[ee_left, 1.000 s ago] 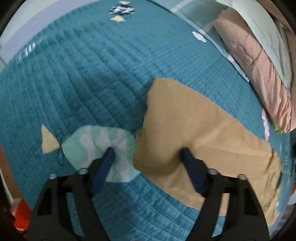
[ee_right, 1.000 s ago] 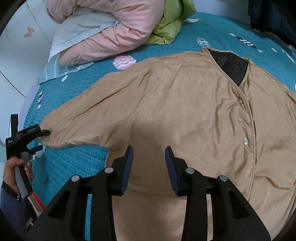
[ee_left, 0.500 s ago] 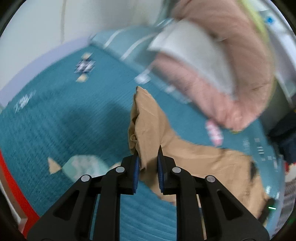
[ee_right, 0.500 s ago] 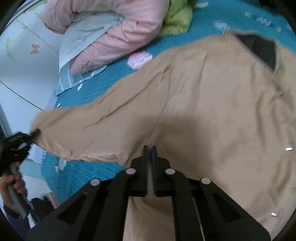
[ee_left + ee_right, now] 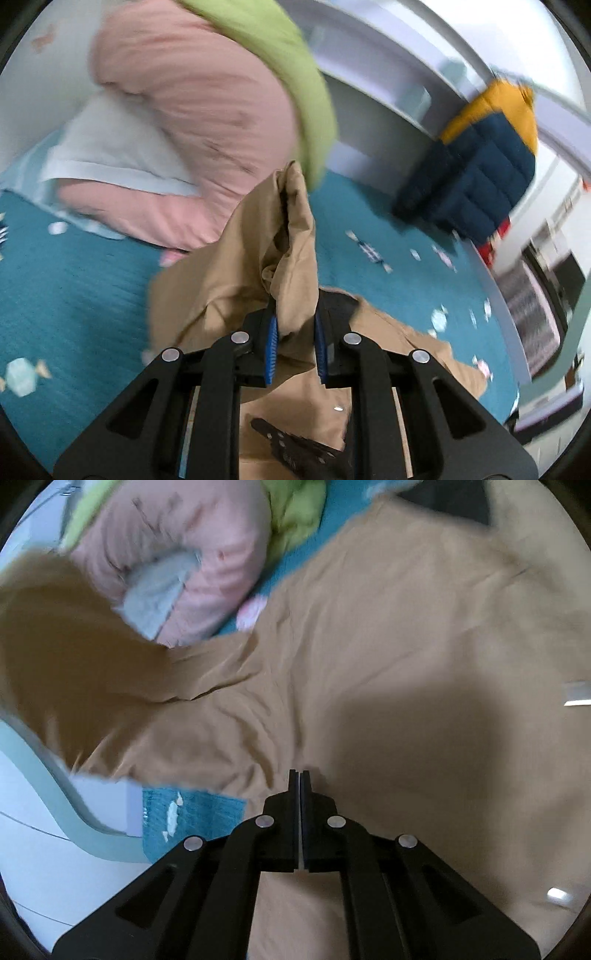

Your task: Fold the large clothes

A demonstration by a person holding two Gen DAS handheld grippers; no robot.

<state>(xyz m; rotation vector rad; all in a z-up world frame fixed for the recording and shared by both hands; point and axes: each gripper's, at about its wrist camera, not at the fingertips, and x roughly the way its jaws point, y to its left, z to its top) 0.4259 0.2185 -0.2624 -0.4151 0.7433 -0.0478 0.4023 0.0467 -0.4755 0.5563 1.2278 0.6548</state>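
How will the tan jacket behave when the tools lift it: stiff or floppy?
Probably floppy: the tan jacket bunches and creases where the left tool pinches it. It seems light, since only a pinch between the tool's fingers carries the raised sleeve. The fabric looks smooth, so it may slip; the right tool is shut on a thin fold.

The tan jacket is smooth, matt woven cloth, finely creased. The bed wears teal quilted fabric with a ribbed texture. The fingers carry ridged blue pads on matt black plastic with shiny metal rivets.
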